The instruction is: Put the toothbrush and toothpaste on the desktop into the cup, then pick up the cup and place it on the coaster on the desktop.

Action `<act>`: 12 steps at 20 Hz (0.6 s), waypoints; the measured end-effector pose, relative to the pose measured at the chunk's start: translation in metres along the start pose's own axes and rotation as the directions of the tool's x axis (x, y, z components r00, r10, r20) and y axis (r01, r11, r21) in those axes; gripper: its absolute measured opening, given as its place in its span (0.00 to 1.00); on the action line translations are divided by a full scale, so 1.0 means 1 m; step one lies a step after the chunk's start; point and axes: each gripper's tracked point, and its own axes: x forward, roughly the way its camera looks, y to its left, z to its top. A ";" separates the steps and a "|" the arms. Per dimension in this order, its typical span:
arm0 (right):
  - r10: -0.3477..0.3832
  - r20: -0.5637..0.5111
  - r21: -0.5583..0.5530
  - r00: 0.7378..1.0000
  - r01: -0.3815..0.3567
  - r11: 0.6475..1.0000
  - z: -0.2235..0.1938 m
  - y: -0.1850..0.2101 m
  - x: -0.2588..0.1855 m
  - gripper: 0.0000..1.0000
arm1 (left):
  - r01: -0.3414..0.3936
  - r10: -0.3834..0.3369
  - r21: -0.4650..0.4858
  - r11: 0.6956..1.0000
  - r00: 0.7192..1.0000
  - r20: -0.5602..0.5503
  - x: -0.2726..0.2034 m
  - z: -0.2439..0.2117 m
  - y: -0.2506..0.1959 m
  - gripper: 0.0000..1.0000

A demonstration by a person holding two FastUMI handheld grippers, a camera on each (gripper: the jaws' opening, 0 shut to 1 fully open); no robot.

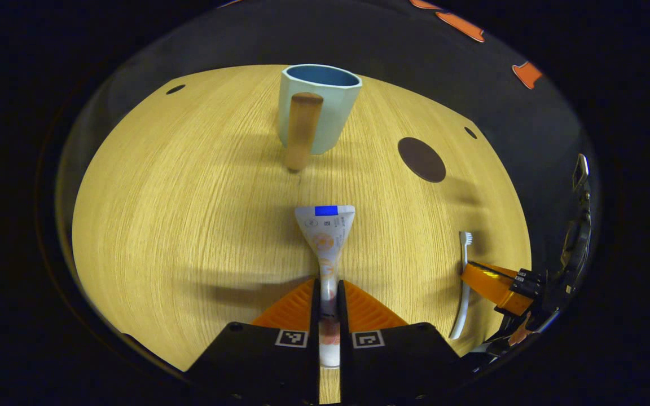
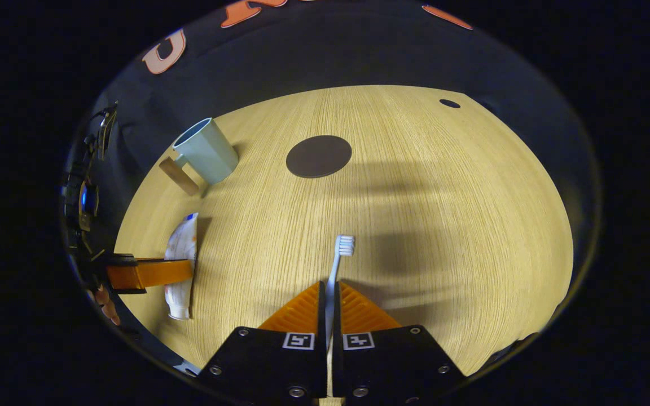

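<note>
Wood-grain desktop (image 1: 189, 225) under booth lighting, with the cup (image 1: 325, 107) standing upright near the far edge and the dark round coaster (image 1: 421, 159) off to one side, well apart from it. The toothpaste (image 1: 325, 237) is a soft, light tube, so I'd say squeeze the narrow lower part, not the flat crimped end. That's right where the left gripper (image 1: 328, 293) is clamped on it. The toothbrush (image 2: 341, 259) is thin, stiff and probably a bit slippery; the handle is the spot. The right gripper (image 2: 329, 296) is closed around that handle, though whether it's lifted off the wood is hard to tell.
</note>
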 end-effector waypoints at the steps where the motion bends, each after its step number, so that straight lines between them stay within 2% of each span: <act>1: -0.009 0.015 0.012 1.000 0.008 1.000 0.002 -0.002 0.001 0.04 | 0.006 -0.006 0.014 1.000 1.000 0.017 -0.007 0.005 0.007 0.10; 4: 0.018 0.042 0.024 0.999 -0.019 1.000 0.007 -0.003 -0.003 0.04 | 0.003 -0.005 0.041 0.999 0.998 0.065 -0.005 0.004 0.007 0.10; 8: 0.064 0.103 0.036 0.993 -0.068 0.997 0.019 -0.002 -0.020 0.01 | 0.032 -0.039 0.046 0.998 0.986 0.164 -0.014 0.016 0.004 0.10; 10: 0.069 0.154 0.050 0.986 -0.077 0.996 0.027 -0.004 -0.034 0.01 | 0.050 -0.063 0.061 0.997 0.967 0.247 -0.022 0.025 0.005 0.10; 12: 0.086 0.216 0.049 0.973 -0.099 0.994 0.036 -0.003 -0.051 0.01 | 0.036 -0.060 0.079 0.996 0.945 0.323 -0.029 0.037 0.008 0.10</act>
